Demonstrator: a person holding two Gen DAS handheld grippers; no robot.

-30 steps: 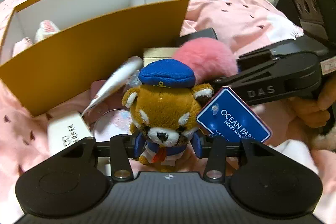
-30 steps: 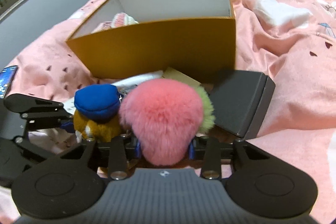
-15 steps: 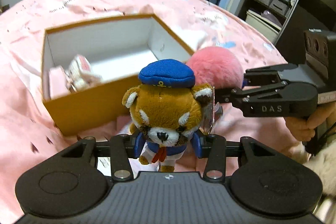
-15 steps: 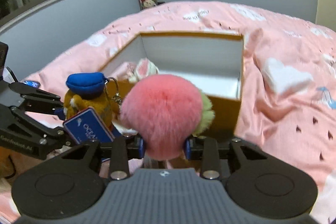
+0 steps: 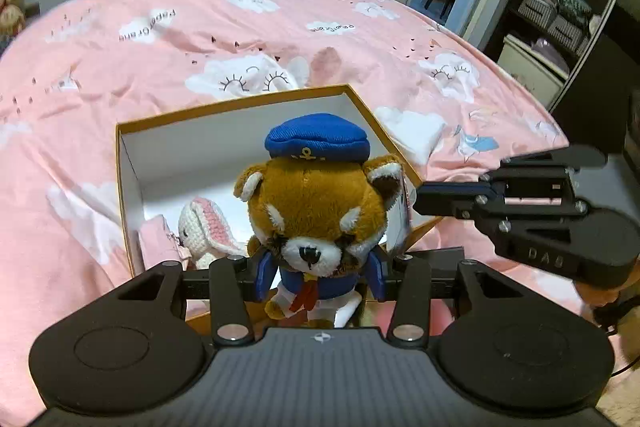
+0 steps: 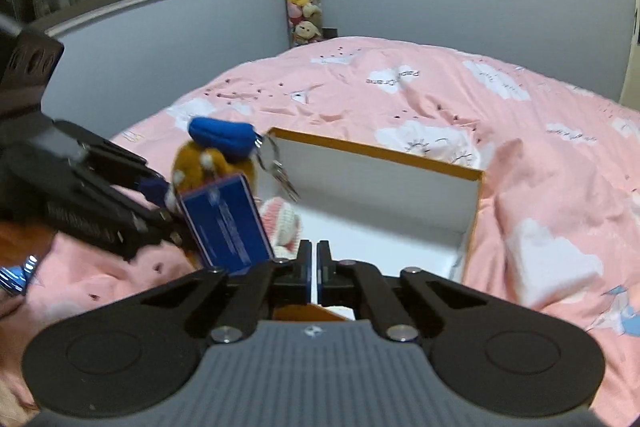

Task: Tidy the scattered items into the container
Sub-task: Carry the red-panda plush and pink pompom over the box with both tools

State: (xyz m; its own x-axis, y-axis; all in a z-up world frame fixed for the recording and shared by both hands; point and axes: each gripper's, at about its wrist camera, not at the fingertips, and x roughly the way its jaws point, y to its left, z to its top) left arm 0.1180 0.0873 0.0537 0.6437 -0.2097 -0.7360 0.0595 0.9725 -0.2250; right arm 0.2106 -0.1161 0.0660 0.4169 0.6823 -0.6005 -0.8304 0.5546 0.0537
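Left fingers (image 5: 320,277) clamp the plush (image 5: 316,203) — right fingers (image 6: 314,267) just closed, empty.

I saw a brown-and-white plush toy (image 5: 316,211) in a blue cap at mid-frame, its hang tag (image 6: 226,227) blue with white print. The box (image 5: 132,211) behind it was mustard-orange outside, white inside. The bed cover (image 5: 200,39) across the upper frame was pink with white clouds. Each hand-held gripper looked black.

Upright red-panda plush (image 5: 316,211) above open orange box (image 5: 124,163)
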